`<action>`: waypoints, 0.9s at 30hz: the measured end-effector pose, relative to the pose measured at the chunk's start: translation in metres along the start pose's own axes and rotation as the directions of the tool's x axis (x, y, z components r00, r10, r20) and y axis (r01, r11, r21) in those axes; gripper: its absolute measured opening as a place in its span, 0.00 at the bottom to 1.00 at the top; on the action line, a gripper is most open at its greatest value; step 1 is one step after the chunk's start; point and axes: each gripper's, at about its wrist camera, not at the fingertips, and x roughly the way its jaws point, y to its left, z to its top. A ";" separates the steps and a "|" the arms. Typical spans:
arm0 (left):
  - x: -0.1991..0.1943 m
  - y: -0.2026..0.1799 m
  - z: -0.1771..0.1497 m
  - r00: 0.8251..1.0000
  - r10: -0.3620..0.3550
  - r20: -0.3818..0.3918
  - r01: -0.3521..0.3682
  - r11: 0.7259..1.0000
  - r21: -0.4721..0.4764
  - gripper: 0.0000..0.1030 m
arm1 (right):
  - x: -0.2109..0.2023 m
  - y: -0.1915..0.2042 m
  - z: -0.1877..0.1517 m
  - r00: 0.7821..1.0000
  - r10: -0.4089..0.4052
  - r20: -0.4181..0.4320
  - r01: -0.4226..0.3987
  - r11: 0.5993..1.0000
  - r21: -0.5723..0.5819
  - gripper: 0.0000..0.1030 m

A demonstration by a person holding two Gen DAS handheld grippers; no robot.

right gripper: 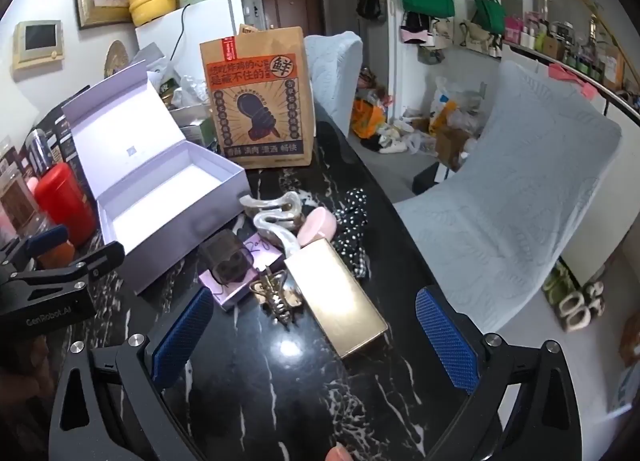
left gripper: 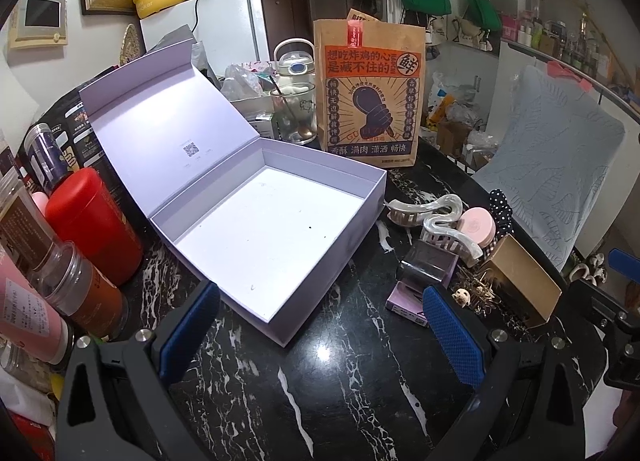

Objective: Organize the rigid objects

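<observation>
An open white box with its lid up lies empty on the black marble table; it also shows in the right wrist view. Right of it lie pearly hair claws, a pink round case, a gold box, a purple box with a dark item on it and a gold claw clip. My left gripper is open and empty before the white box. My right gripper is open and empty, near the gold box.
A brown paper bag stands behind the box. A red canister and jars crowd the left edge. A polka-dot cloth lies by the table's right edge. Chairs with pale covers stand to the right.
</observation>
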 end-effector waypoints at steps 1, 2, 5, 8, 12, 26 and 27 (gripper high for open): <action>0.000 0.000 0.000 1.000 0.001 -0.001 -0.001 1.000 -0.001 1.00 | 0.001 0.000 0.000 1.000 -0.002 -0.006 0.002 1.000 -0.002 1.00; 0.000 0.000 0.000 1.000 0.001 -0.002 -0.001 1.000 -0.002 1.00 | 0.001 0.000 0.000 1.000 -0.001 -0.004 0.001 1.000 -0.004 1.00; 0.001 0.001 -0.001 1.000 0.007 -0.006 -0.007 1.000 -0.007 1.00 | 0.003 0.001 0.000 1.000 -0.004 0.001 0.004 1.000 -0.014 1.00; 0.002 0.001 -0.002 1.000 0.015 -0.010 -0.015 1.000 -0.007 1.00 | -0.001 0.002 0.000 1.000 -0.004 0.006 0.004 1.000 -0.019 1.00; 0.001 0.001 -0.003 1.000 0.009 -0.012 -0.010 1.000 -0.014 1.00 | 0.003 0.000 -0.001 1.000 0.001 -0.011 -0.001 1.000 -0.014 1.00; 0.001 0.004 -0.006 0.999 0.023 -0.024 -0.024 0.999 -0.025 1.00 | 0.002 0.004 -0.001 1.000 0.020 0.004 -0.020 0.999 -0.045 1.00; 0.000 0.004 -0.006 0.999 0.023 -0.025 -0.023 0.999 -0.024 1.00 | 0.002 0.004 0.000 1.000 0.022 0.010 -0.022 0.999 -0.046 1.00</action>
